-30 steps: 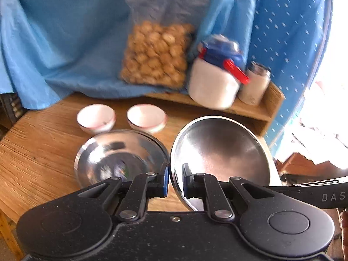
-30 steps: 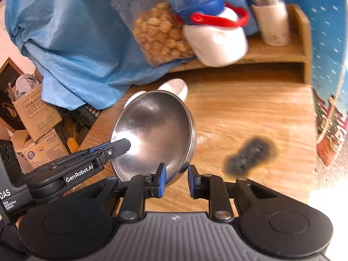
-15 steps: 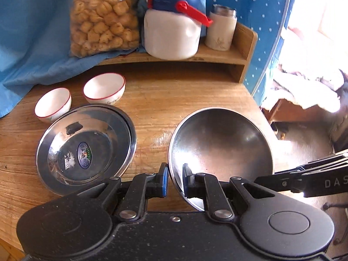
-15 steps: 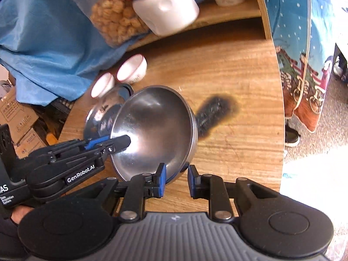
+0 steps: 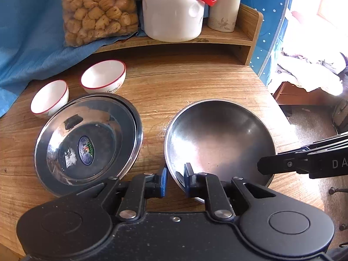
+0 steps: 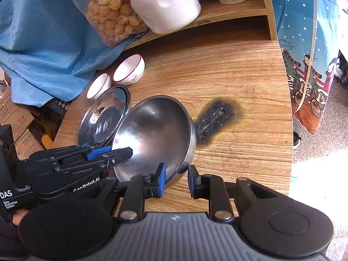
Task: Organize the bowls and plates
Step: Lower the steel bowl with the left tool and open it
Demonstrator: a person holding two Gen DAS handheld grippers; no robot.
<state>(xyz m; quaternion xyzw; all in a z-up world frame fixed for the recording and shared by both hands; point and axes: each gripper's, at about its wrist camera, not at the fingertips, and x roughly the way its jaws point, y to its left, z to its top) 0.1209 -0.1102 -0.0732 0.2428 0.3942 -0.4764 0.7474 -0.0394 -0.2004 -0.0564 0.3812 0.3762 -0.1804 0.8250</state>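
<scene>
- I see a steel bowl (image 5: 219, 139), wide and shallow, brushed inside with a bright rim; it sits tilted over the wooden table (image 5: 195, 82), just right of a steel plate (image 5: 87, 143) that carries a round sticker at its centre
- behind the plate stand two white bowls (image 5: 103, 76) with red rims, side by side, near the blue cloth (image 5: 32, 39)
- my left gripper (image 5: 175, 181) straddles the steel bowl's near rim; its jaws have just been opening, and in the left wrist view I see a sliver of gap on the outer side, so I read the hold as slackened, rim between the pads but not pinched
- my right gripper (image 6: 175, 181) has its left pad against the bowl's inner wall; the right pad sits close to the outer wall, yet I cannot tell whether it presses
- the right wrist view alone shows a black scorch mark (image 6: 217, 119) on the table just beyond the bowl, and cardboard boxes (image 6: 19, 117) on the floor
- the left wrist view alone shows the whole shelf (image 5: 217, 37) with the bag of snacks (image 5: 97, 10), white jug (image 5: 174, 15) and lidded cup (image 5: 224, 10)
</scene>
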